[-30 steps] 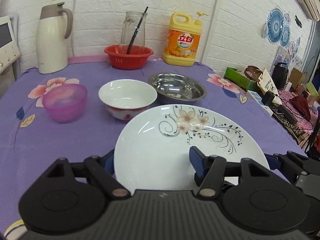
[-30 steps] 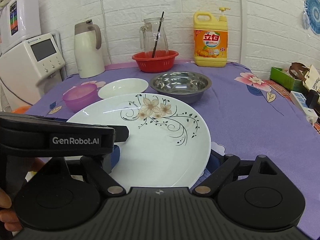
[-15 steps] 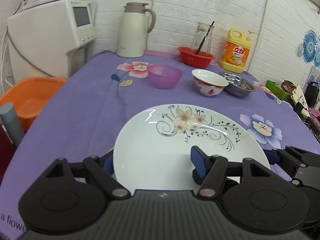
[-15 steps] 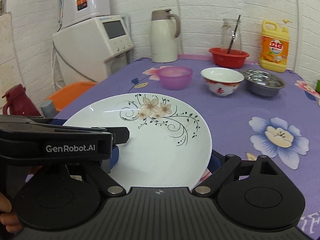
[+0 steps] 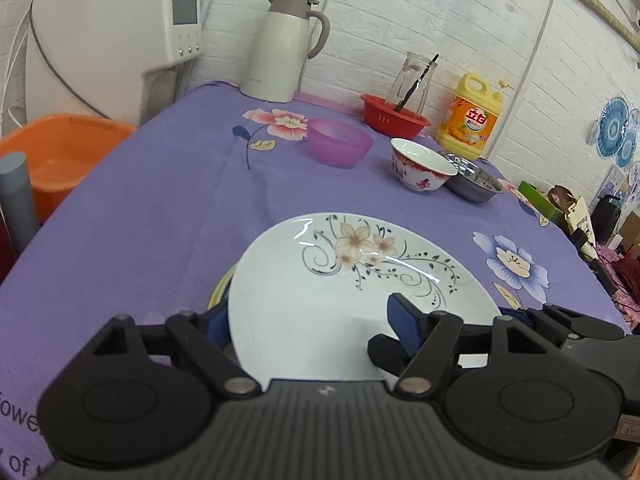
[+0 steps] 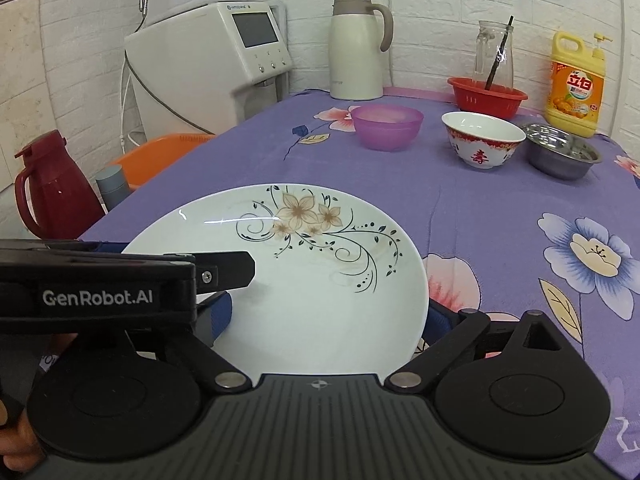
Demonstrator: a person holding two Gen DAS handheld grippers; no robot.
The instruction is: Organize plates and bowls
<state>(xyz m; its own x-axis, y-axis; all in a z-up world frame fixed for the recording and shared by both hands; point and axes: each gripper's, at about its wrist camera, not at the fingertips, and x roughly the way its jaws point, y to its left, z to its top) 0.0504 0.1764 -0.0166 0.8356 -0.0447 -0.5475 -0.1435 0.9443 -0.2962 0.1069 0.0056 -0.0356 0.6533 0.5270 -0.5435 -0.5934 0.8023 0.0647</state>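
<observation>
Holding: plate [image 5: 320, 292] sits btw the fingers of both grippers, at its near rim.
Plate spot: 6 o'clock end of desk [image 5: 160, 208], flower print toward 12. Can't tell if it's fully down. A yellowish rim [image 5: 218, 286] peeks from under its 9 o'clock edge.
L gripper [image 5: 308, 316]: fingers opening w/ plate btw them. One finger lies over the plate face at 5 o'clock, the other is half hidden behind the rim at 8 o'clock. Grip looks released.
R gripper [image 6: 328, 316]: one finger over the plate at 8 o'clock, the other tucked behind the rim at 4 o'clock. Can't tell if clenched or loose.
Hand [image 6: 16, 452]: sliver at 7 o'clock of R view, under the L gripper body.
Bowls: purple bowl [image 5: 339, 142], white bowl [image 5: 422, 168], steel bowl [image 5: 474, 184] in a row from 12 to 2 o'clock, well apart from plate. White and steel nearly touch.
Back of desk: jug [image 5: 286, 48] at 11, red basket [image 5: 394, 120] w/ carafe [image 5: 414, 76] behind it, soap bottle [image 5: 470, 120] at 1.
Off desk: orange tub [image 5: 60, 152] at 9 o'clock.
</observation>
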